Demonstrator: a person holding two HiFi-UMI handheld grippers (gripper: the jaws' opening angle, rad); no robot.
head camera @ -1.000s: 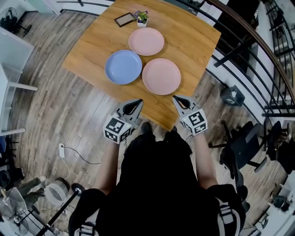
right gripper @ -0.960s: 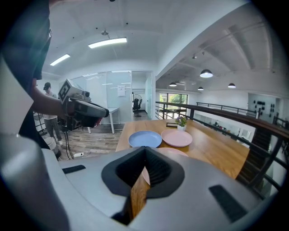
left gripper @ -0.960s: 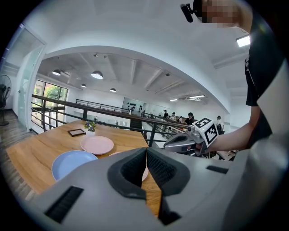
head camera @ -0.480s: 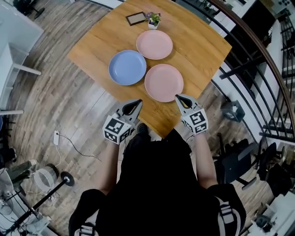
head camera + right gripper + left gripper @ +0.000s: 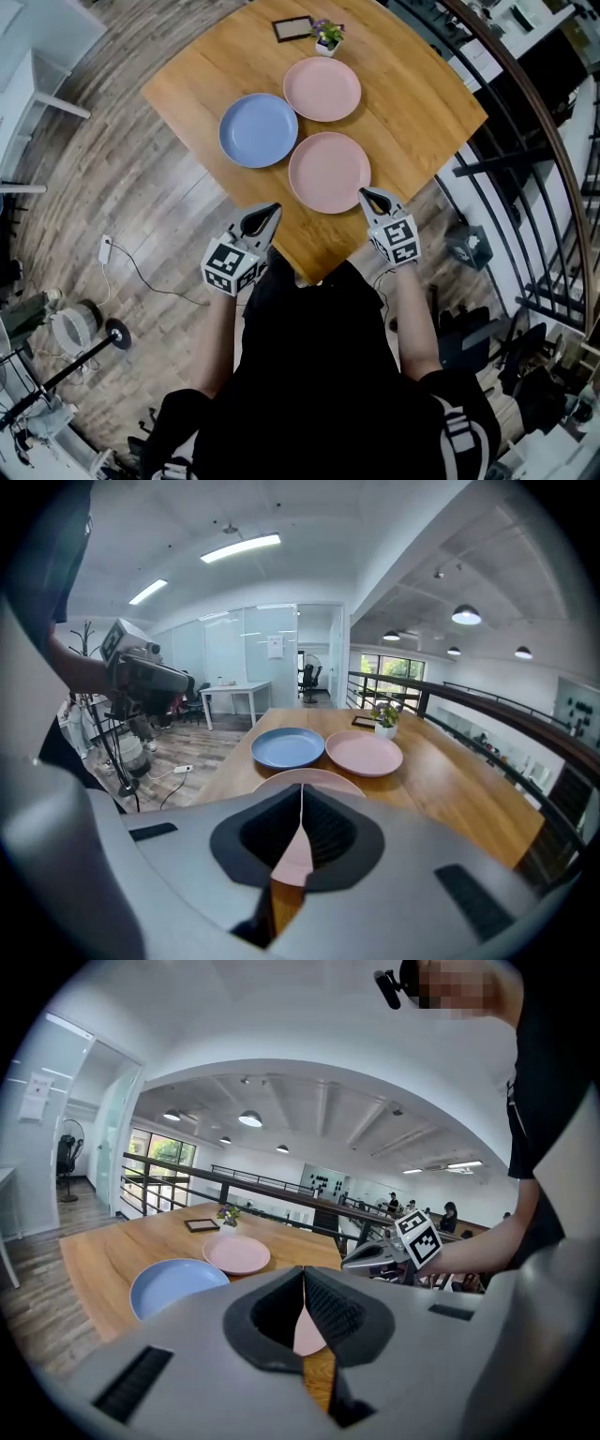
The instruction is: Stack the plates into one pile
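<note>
Currently on the square wooden bench (image 5: 417, 112): three round, shallow plates, lying apart, none stacked.

- Light-blue plate (image 5: 258, 129): by the left edge.
- Pale pink plate (image 5: 322, 88): mid-bench, farthest off.
- Second pale pink plate (image 5: 329, 172): nearest the near corner.
- Left gripper (image 5: 265, 214), right gripper (image 5: 368, 195): either side of the near corner, fingers pressed together, nothing held.

Handling, judged: light, stiff, smooth, likely slippery. Pinch the raised rim at its nearest side, one finger under the lip.
</note>
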